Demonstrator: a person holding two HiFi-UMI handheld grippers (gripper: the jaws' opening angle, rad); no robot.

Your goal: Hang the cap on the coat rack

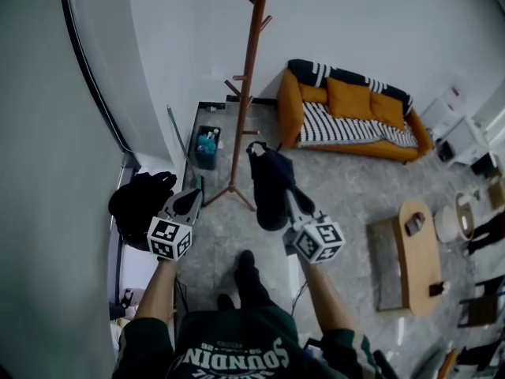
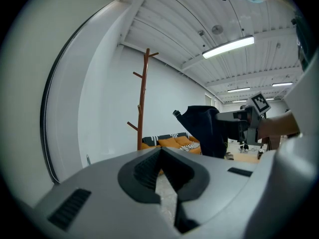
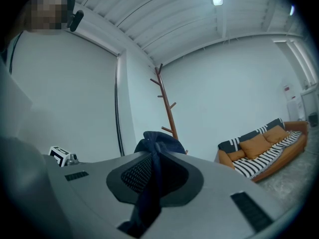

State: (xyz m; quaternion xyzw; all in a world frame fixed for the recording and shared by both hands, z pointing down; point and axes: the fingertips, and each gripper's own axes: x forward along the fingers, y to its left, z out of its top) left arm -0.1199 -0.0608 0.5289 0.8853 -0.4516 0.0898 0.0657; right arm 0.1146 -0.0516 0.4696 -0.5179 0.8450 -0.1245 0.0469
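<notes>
Right gripper (image 1: 293, 200) jaws pinch the dark navy fabric cap (image 1: 268, 181), seemingly mid-carry; left gripper (image 1: 188, 204) jaws meet, empty. Next, lift it onto a peg of the far brown wooden coat rack (image 1: 250, 69).

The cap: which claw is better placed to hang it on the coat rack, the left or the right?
Right. The right claw is shut on the cap and holds it up near the coat rack. The left claw is shut and holds nothing.
</notes>
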